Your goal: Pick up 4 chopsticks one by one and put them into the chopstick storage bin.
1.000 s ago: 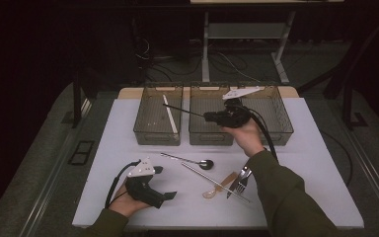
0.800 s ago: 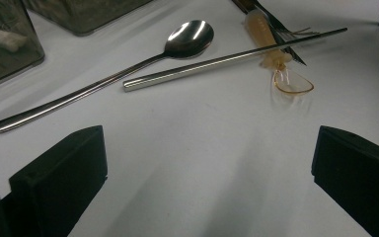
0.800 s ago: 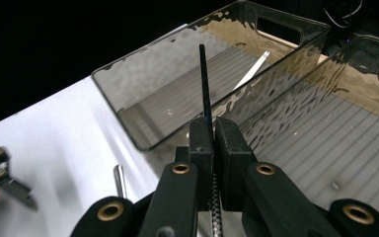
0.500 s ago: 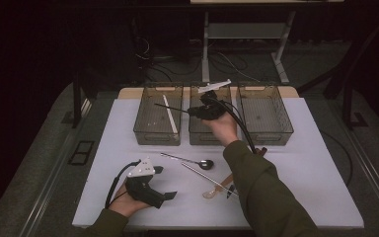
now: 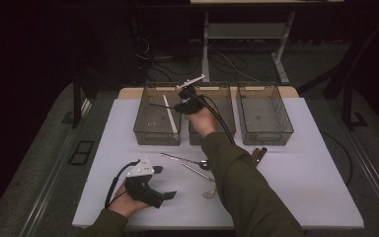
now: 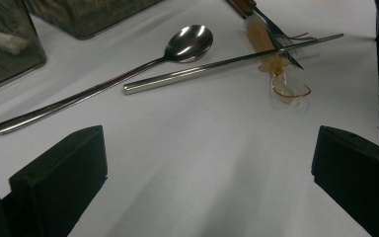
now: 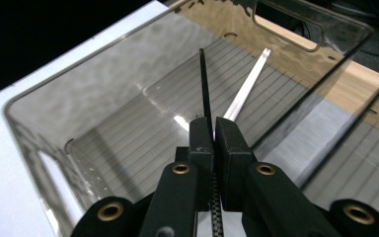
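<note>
The right gripper (image 7: 212,129) is closed tightly on a thin dark chopstick (image 7: 205,89), held above the left clear plastic bin (image 5: 150,134). The left gripper (image 6: 207,173) is kept wide open, empty, near the long steel spoon (image 6: 128,74).

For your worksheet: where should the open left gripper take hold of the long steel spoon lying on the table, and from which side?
Grip the steel spoon mid-handle from above, jaws straddling it crosswise. The handle is thin, lies flat on the table, and its lower stretch is clear of the chopstick.
</note>
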Tool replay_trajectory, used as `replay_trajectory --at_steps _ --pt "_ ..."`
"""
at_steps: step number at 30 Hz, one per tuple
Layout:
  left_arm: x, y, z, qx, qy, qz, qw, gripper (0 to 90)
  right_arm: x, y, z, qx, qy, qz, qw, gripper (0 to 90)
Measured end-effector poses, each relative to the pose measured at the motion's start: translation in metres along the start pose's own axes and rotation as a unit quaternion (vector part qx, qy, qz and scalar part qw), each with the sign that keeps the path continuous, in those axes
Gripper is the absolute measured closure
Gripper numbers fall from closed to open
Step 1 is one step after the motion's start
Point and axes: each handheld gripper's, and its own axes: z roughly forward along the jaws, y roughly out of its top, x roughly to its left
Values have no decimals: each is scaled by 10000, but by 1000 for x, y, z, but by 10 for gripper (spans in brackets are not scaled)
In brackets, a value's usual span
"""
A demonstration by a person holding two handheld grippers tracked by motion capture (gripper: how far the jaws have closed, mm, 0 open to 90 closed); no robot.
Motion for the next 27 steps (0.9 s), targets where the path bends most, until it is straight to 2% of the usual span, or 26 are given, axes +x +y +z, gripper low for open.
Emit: replay_trajectory --at_steps 2,7,9,10,11,12,13,14,17,22,25,27 --pt "0 0 0 -12 -7 5 10000 0 1 3 7 65 -90 55 9999 864" --pt "0 0 -1 -30 -14 2 10000 0 2 7 20 91 -59 138 9998 860" --pt "0 0 -1 -32 -24 7 10000 0 5 8 24 166 -80 102 9998 846" --pt "0 0 -1 -35 -30 5 10000 0 6 9 26 194 -48 95 9998 820" --pt "0 0 -1 -36 -36 12 10000 0 6 9 27 185 -1 93 9998 720" --pt "0 0 -1 -35 -35 14 10000 0 6 9 27 185 -1 93 9998 720" --pt "0 0 0 -34 -38 14 10000 0 7 9 26 172 10 89 9998 663" --pt "0 0 0 -31 -38 5 10000 0 9 8 24 180 42 78 9998 601" --pt "0 0 0 -27 -33 18 10000 0 10 8 17 133 106 29 9999 545" --pt "0 0 0 -10 -19 36 10000 0 10 7 2 -78 263 39 9996 484" --pt "0 0 -1 -1 -14 42 10000 0 9 2 -12 -225 515 -6 9984 450" --pt "0 0 0 1 -13 45 10000 0 9 0 -15 -237 583 8 9980 438"
